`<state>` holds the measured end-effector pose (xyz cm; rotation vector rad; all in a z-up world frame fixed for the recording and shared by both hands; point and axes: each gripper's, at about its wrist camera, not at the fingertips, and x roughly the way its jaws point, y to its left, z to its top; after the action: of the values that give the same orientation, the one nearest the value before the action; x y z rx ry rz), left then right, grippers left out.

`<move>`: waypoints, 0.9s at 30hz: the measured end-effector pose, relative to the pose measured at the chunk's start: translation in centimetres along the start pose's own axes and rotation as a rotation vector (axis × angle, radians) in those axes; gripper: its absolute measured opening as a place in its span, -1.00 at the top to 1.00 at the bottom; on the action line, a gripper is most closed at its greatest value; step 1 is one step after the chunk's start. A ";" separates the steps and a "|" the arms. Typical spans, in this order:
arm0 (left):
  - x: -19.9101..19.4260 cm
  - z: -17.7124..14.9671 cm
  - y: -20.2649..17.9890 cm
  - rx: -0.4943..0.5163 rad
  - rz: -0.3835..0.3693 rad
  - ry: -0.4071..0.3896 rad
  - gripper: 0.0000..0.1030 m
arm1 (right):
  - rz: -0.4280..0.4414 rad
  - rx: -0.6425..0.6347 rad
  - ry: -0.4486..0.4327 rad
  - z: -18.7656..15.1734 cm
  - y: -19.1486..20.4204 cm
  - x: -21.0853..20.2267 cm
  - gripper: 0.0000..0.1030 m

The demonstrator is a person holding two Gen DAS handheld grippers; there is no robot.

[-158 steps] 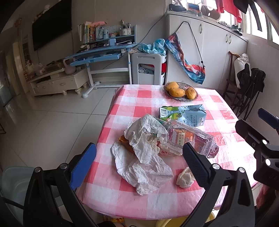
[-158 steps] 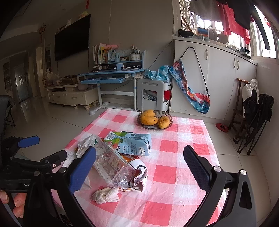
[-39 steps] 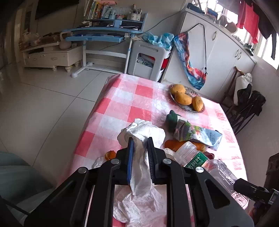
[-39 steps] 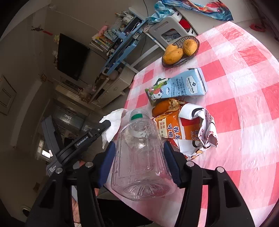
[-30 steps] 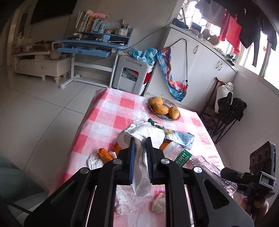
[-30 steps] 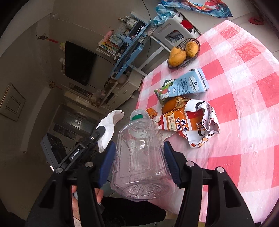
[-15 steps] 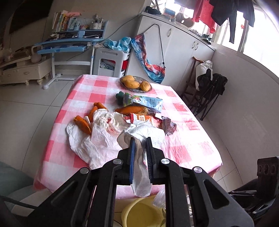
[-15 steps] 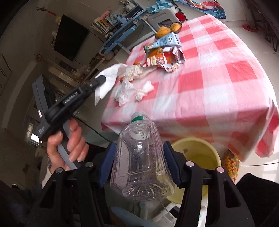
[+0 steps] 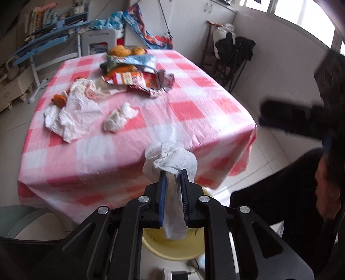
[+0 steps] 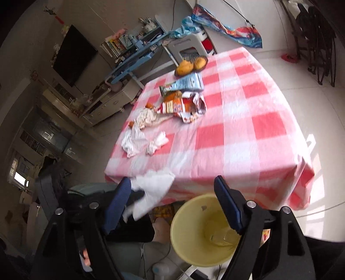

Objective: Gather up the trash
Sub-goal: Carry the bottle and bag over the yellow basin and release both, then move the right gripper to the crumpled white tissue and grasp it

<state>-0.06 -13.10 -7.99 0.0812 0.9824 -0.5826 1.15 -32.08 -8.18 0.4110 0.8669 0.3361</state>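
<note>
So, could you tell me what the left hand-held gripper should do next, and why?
Probably open. The left hand-held gripper is shut on the crumpled white tissue, which hangs right above the yellow bin, so releasing should drop it in.

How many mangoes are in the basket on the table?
2 show clearly in the right wrist view: one mango on the left of the basket and one mango on the right. Another may be hidden behind them.

Pale glossy floor tiles point(image 10: 319, 90) surround the red-checked bench point(image 10: 248, 133). Beyond it stand a blue study desk point(image 10: 138, 58), a wall-mounted television point(image 10: 73, 55), and white cabinets point(image 9: 183, 25) under bright windows point(image 9: 301, 13).
</note>
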 end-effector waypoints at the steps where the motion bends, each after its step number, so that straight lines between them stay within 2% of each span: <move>1: 0.7 -0.4 -0.6 0.026 -0.020 0.046 0.70 | -0.025 -0.029 -0.012 0.7 0.5 0.3 -0.52; 3: 1.5 -1.1 -1.6 0.072 -0.004 0.089 0.63 | -0.070 -0.097 -0.027 2.1 1.9 1.1 -0.56; 5: 1.5 -1.3 -2.1 0.101 0.020 0.084 0.39 | -0.120 -0.163 -0.037 3.0 3.1 2.4 -0.57; 7: 0.8 -1.0 -1.8 0.096 0.048 0.040 0.02 | -0.140 -0.205 -0.047 3.6 3.9 3.2 -0.58; 9: -0.1 -0.6 -1.0 0.071 0.083 -0.015 -0.08 | -0.166 -0.242 -0.055 3.4 4.1 3.9 -0.62; 15: -1.9 1.5 3.8 -0.099 0.260 -0.132 -0.16 | -0.243 -0.308 -0.030 2.8 4.8 5.8 -0.63; 19: -3.0 2.3 6.8 -0.226 0.365 -0.200 -0.33 | -0.275 -0.346 -0.049 2.7 5.4 6.1 -0.67; 23: -3.7 3.5 8.6 -0.277 0.425 -0.227 -0.38 | -0.267 -0.363 -0.054 2.8 6.0 6.4 -0.67; 27: -3.8 4.7 9.4 -0.309 0.447 -0.221 -0.39 | -0.260 -0.389 -0.053 2.6 6.6 7.0 -0.68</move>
<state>6.65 -5.00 -4.09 -0.0387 0.7941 -0.0251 6.62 -23.77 -8.14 -0.0538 0.7708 0.2445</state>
